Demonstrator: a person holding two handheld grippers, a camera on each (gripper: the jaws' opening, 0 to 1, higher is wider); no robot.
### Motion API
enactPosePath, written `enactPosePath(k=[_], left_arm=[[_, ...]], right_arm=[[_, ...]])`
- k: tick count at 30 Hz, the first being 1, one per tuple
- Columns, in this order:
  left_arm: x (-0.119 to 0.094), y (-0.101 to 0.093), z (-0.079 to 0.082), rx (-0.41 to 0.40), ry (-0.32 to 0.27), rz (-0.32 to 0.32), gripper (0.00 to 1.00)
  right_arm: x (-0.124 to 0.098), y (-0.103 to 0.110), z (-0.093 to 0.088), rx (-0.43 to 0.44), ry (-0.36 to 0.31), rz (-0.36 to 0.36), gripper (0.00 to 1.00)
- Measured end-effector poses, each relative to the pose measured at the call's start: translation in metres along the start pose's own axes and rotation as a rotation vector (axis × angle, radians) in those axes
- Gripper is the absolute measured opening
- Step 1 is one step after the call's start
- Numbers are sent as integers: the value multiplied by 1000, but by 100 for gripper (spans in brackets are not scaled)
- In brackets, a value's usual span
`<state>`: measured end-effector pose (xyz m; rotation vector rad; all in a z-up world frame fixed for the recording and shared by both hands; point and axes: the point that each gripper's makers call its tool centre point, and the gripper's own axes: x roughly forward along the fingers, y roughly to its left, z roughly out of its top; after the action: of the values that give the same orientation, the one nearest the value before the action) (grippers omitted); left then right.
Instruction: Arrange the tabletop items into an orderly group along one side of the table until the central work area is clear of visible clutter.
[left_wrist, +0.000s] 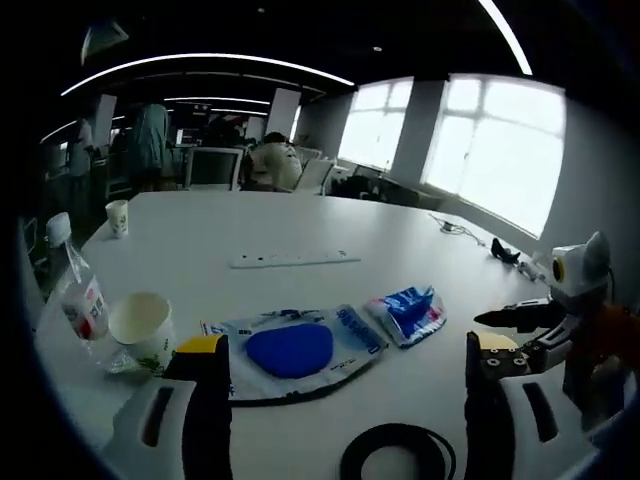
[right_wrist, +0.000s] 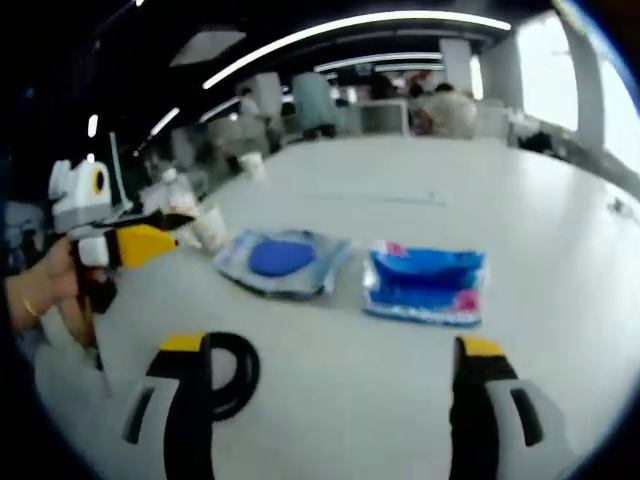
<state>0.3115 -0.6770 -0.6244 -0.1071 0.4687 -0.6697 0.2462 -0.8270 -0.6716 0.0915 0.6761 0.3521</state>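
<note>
1. White worktop (left_wrist: 300, 235) carries a pouch with a blue disc (left_wrist: 290, 350) and a blue packet (left_wrist: 408, 312) centrally — printing unreadable.
2. Left gripper (left_wrist: 350, 385) and right gripper (right_wrist: 325, 375) hover level, jaws wide apart, empty.
3. Bottle (left_wrist: 78, 290) and paper cup (left_wrist: 142, 328) sit by the left edge.

Black ring (left_wrist: 397, 452) cut off at bottom edge; bottle (left_wrist: 78, 290) label unreadable.

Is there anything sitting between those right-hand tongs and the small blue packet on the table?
Nothing visible does. The right tongs are open, and only bare white table lies between them and the blue packet. The black ring sits off beside one jaw.
</note>
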Motion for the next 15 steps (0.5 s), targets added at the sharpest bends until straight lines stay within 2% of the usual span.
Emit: enactPosePath(k=[5, 8, 15], left_arm=[[-7, 4, -9, 8, 15, 6, 96], [-12, 9, -15, 9, 23, 30, 96], [-24, 18, -36, -40, 51, 61, 94]], right_arm=[[4, 15, -8, -6, 13, 35, 95], [6, 22, -14, -19, 26, 42, 93], [9, 33, -26, -12, 41, 62, 90]])
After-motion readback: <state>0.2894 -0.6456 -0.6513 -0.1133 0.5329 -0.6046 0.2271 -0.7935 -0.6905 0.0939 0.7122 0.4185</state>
